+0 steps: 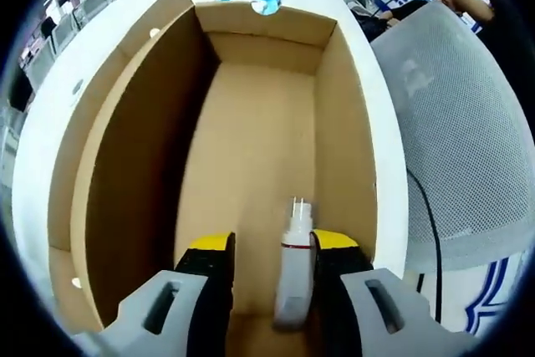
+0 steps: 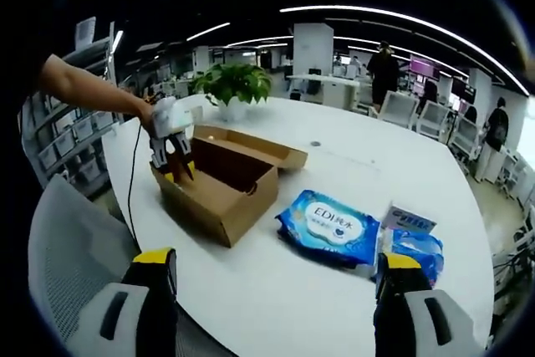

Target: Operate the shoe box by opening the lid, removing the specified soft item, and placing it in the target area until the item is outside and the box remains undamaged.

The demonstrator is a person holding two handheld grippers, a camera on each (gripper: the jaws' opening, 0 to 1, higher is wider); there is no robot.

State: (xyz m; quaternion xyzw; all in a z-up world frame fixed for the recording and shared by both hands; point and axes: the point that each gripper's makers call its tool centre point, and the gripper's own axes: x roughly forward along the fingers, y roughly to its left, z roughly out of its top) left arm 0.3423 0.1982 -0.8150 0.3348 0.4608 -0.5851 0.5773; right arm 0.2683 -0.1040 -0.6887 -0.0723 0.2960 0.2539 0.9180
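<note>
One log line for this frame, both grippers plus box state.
box: lid open | left gripper: open, inside box, white tube between jaws | right gripper: open, empty, above table

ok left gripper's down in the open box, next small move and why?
Probably shift the left gripper sideways to centre the small white item between the jaws, then close. The jaws stand open inside the box, and the item sits against one jaw, not mid-gap. The right gripper hangs open above the table, apart from the box.

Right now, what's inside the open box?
A small white bottle stands on the box floor between the left tool's yellow tips. The near corners are hidden behind the tool.
</note>
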